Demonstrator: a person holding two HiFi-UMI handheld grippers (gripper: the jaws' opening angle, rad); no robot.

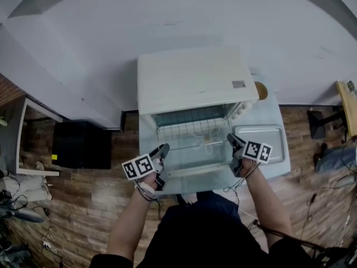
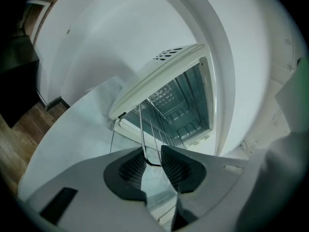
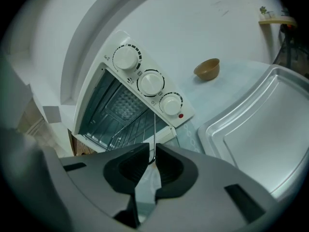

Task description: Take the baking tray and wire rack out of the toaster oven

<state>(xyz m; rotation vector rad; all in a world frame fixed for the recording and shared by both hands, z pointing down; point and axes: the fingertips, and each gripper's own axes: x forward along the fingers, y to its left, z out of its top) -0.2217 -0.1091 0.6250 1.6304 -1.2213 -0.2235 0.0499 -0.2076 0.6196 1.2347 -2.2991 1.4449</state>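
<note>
1. White toaster oven [image 1: 195, 80] stands on a pale surface [image 1: 270, 113] close to a white wall. Its glass door [image 1: 189, 162] is folded down flat toward the person.
2. Wire rack [image 1: 187, 132]: rear part sits in the oven cavity, front edge is out over the open door. It looks roughly level.
3. Left tool [image 2: 152, 153]: jaws partly closed on the rack's front left corner. The bend of the wire runs across the gap between the 2 dark ribbed pads [image 2: 131, 167] and meets both.
4. Right tool [image 3: 152, 153]: jaws almost together, with only a narrow slit between them. The thin front wire at the rack's right corner is pinched in that slit.
5. Baking tray [image 1: 276, 135]: bare silver metal, out of the oven. It lies flat, rim up, on the surface just to the right of the oven, under and beside the right tool.
6. Oven front panel, right gripper view: 3 white knobs [image 3: 150, 82] in a row, with a red dot [image 3: 180, 115] beyond the last one.
7. Small brown bowl [image 3: 207, 68] rests on the surface beyond the tray, near the oven's right side, apart from both.
8. Both forearms enter from the bottom of the head view, 1 tool at each side of the door. The floor [image 1: 89, 205] is wood plank.
</note>
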